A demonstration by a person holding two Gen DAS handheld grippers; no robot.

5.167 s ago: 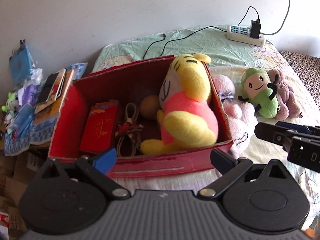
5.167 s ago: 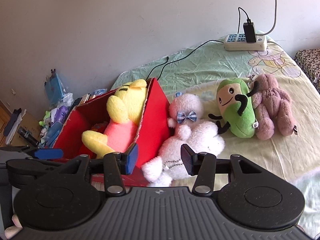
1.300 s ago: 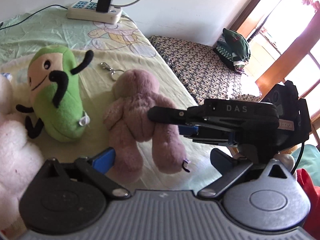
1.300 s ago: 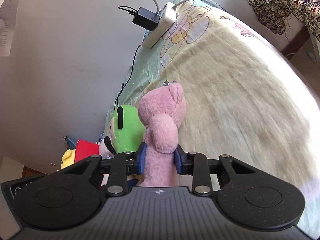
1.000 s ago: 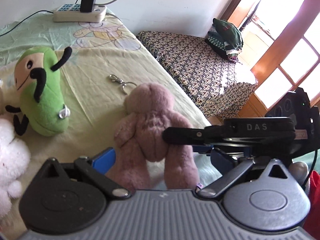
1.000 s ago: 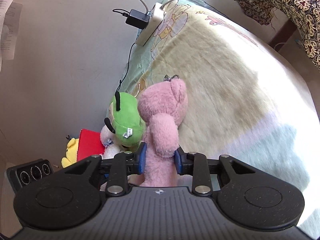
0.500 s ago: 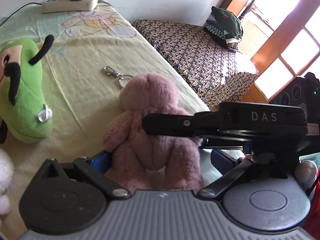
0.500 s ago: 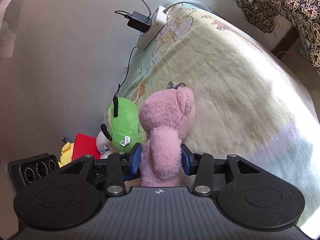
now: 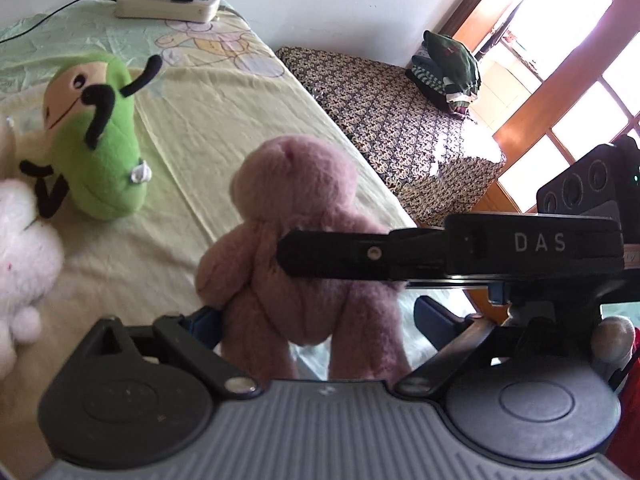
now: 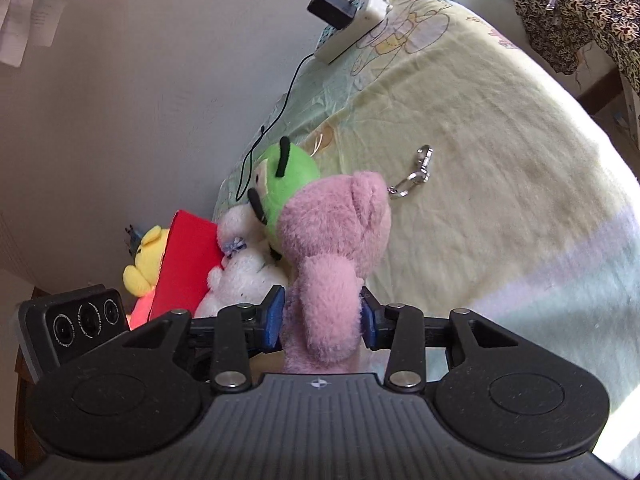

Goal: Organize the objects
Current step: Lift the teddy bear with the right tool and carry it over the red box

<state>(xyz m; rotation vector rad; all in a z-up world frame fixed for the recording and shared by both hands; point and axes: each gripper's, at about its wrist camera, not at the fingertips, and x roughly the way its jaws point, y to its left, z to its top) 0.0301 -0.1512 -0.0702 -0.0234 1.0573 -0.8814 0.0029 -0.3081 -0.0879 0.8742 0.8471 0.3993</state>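
Item: fuzzy pink plush bear (image 10: 332,264), frame centre, clamped at the body by right gripper (image 10: 322,318); left gripper (image 9: 316,320) spread wide around its legs. Keep squeeze firm, carry toward red cardboard box (image 10: 188,264) at left

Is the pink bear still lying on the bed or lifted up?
Lifted and upright. The right hand-held gripper is shut on the pink bear, whose legs dangle in the left wrist view above the bed.
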